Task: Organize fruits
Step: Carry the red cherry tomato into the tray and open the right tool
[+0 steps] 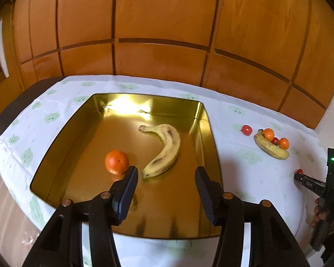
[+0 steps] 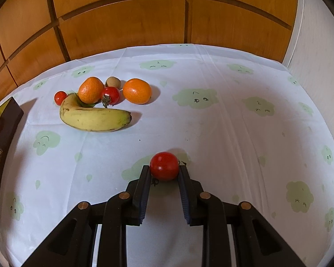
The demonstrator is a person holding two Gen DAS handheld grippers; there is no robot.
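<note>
A gold tray holds a banana and an orange. My left gripper is open and empty above the tray's near part. My right gripper is shut on a red tomato just above the cloth; it also shows at the right edge of the left wrist view. On the cloth lie a second banana, two oranges, two tomatoes and a small brown fruit.
The table wears a white cloth with green cloud prints. The tray's dark outer wall stands at the left of the right wrist view. Wooden wall panels rise behind the table.
</note>
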